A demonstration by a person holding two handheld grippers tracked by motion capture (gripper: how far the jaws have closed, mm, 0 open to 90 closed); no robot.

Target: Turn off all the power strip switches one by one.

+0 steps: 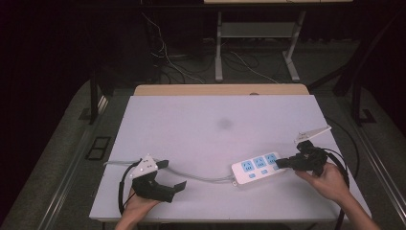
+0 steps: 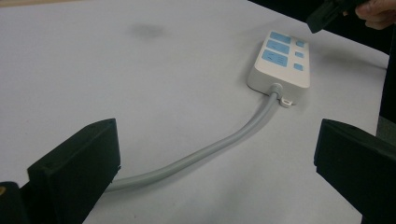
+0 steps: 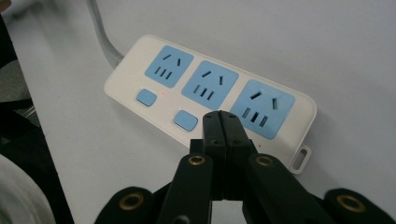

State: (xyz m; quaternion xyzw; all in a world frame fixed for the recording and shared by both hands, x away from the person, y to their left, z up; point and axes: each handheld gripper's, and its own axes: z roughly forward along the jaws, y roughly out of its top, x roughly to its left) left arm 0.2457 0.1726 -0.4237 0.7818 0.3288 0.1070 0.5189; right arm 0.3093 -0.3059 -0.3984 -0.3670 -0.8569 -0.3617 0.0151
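In the lower left of the high view, the black left gripper (image 1: 171, 175) rests on the white rectangular table top (image 1: 201, 129), held by the person's left hand (image 1: 139, 203) coming in from the bottom edge. Its jaws are spread wide with nothing between the pads. In the left gripper view the two black jaws stand at the lower left and lower right corners, and the grey round cable (image 2: 219, 147) runs over the table between them without touching either.

That cable crosses the lower middle of the high view, from near the left gripper rightward to the white plastic power strip with three blue sockets and blue switches (image 1: 257, 167). The strip lies flat on the table, right of centre and low in the frame, turned slightly so its far end points to the upper right. A faint dark smudge (image 1: 224, 124) marks the table above it, near the frame's middle.

At the lower right, the black right gripper (image 1: 280, 163) is held by the person's right hand (image 1: 328, 182), its jaws pressed together and pinching nothing. In the right gripper view the closed tips (image 3: 220, 122) sit at the near edge of the strip, just beside the middle blue switch (image 3: 186, 120) and below the rightmost blue socket (image 3: 262, 108); whether they touch the strip's surface cannot be told.
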